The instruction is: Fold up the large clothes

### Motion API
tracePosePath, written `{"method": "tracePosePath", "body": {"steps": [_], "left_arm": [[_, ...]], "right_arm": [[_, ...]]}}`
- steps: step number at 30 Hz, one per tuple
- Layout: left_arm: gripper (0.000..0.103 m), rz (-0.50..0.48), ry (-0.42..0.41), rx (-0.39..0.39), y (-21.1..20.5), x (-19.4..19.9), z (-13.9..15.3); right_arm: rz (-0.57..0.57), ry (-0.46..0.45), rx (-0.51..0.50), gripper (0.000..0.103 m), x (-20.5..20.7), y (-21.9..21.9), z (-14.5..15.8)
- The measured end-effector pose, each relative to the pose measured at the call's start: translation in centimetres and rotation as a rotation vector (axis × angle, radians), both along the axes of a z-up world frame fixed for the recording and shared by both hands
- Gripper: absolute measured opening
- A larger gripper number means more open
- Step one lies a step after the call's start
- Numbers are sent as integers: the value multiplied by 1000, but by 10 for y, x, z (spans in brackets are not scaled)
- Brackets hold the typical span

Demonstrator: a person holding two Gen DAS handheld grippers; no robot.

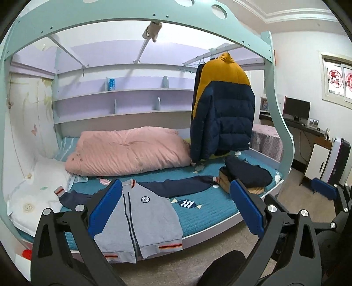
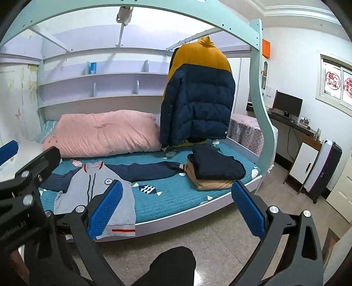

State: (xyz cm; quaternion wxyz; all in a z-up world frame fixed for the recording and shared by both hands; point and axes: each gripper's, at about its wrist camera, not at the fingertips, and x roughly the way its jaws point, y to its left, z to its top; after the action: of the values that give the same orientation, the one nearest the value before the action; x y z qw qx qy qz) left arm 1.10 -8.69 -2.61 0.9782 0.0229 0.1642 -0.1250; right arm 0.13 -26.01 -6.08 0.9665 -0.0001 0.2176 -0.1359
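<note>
Both grippers hang wide open and empty, left gripper (image 1: 176, 211) and right gripper (image 2: 176, 209) level. Grey jacket (image 1: 140, 217) lies flat on the bed (image 1: 209, 211), dead ahead of the left gripper, hem draped over the near edge, collar far, navy sleeves (image 1: 182, 187) spread sideways.

Pale green bunk frame (image 1: 136, 15) arches across the top; lilac shelves (image 1: 123, 92) occupy centre left. Desk with monitor (image 2: 288, 104) and window (image 2: 336, 81) stand at right, above speckled floor (image 2: 209, 233).
</note>
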Motion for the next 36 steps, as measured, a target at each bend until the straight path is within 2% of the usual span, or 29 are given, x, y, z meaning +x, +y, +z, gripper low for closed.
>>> {"method": "tracePosePath", "body": {"steps": [10,15,28,36], "left_arm": [[99,-7,1,4,0,-3,1],[98,-3,7,-17,3,-1,2],[98,16,26,-9,2,8,-3],[99,6,46,3,-4,11,-8]], "right_arm": [[-30,-36,-16,96,-13,0,7],[-55,-60,-27,96,-18,2,8],[-109,-66,-38,96,-23,-9,12],[-73,-75,-30,96,-23,-8,15]]}}
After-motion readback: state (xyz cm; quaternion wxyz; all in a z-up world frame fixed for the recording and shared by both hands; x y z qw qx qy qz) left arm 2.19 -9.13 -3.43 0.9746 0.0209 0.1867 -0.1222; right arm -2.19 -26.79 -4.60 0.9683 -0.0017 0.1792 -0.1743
